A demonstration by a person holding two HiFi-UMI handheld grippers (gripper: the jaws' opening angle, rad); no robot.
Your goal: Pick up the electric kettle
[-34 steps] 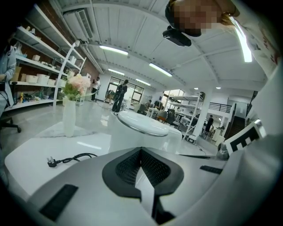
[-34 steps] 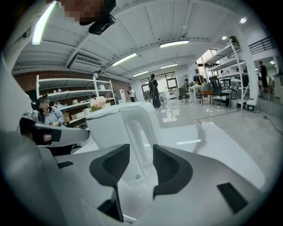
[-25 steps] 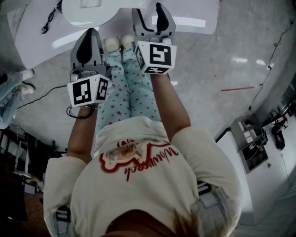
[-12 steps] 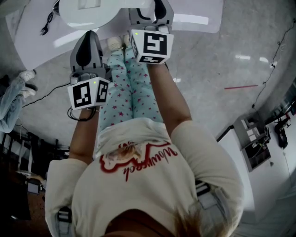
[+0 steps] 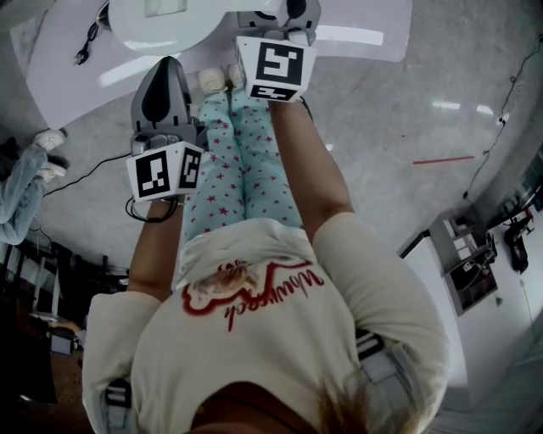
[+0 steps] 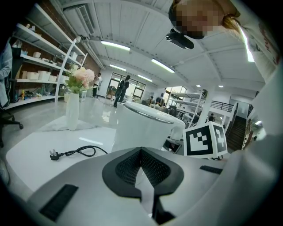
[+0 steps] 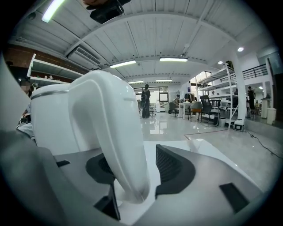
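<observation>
- Currently right gripper (image 7: 148, 174) jaws apart, straddling the white electric kettle (image 7: 55, 119) handle (image 7: 115, 132).
- Left gripper (image 6: 141, 167) jaws together, empty, near kettle on white surface (image 6: 31, 152).

One white plastic electric kettle (image 6: 141, 126), just the one. Two grey hand-held claws: the left claw (image 6: 141, 164) and the right claw (image 5: 284, 10). One black power cord with a plug (image 6: 75, 153). One tall white vase (image 6: 72, 115), holding what looks like a single bunch of pink flowers (image 6: 80, 78); the view is small there. One white bench (image 6: 31, 156).
</observation>
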